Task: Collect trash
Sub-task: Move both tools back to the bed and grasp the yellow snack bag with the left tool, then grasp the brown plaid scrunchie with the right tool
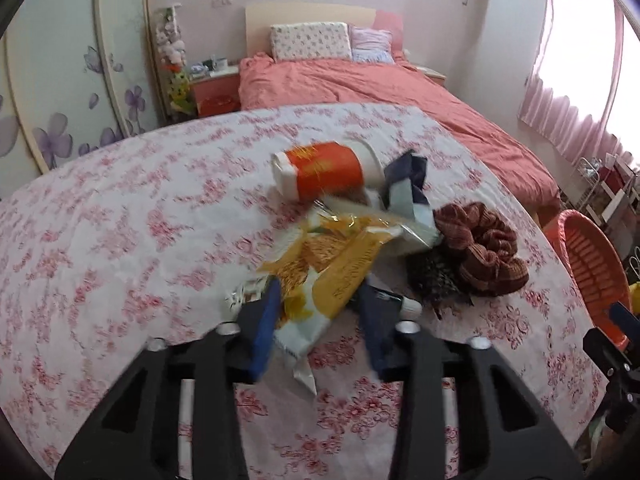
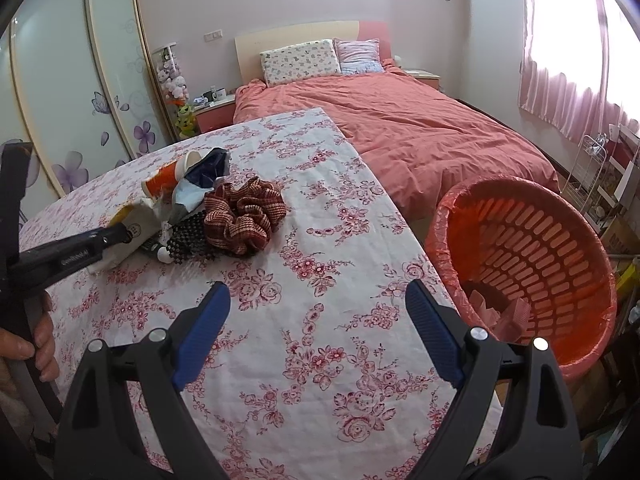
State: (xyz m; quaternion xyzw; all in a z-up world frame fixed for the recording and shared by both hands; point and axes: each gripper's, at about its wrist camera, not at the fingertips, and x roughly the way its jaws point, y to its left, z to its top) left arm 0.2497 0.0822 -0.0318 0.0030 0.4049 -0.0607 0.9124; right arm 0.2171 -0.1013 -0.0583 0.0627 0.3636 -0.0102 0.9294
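Observation:
A yellow-and-white snack wrapper [image 1: 332,264] lies at the near end of a trash pile on the floral tablecloth [image 1: 120,240]. My left gripper [image 1: 319,289] is shut on it, a blue pad against each side. Behind it lie an orange-and-white paper cup [image 1: 320,170] on its side and a crumpled dark blue and grey wrapper [image 1: 408,184]. In the right wrist view the left gripper's black finger [image 2: 80,252] reaches onto the wrapper [image 2: 132,220]. My right gripper [image 2: 318,287] stands open over bare cloth, beside the orange basket [image 2: 532,264], with nothing between its fingers.
A brown scrunchie [image 2: 244,216] and a black-and-white dotted item [image 2: 188,236] lie right of the pile, with a small white tube [image 1: 410,306]. The basket has a red liner and paper in its bottom. A bed [image 2: 400,132] stands behind the table. A hand [image 2: 40,344] holds the left tool.

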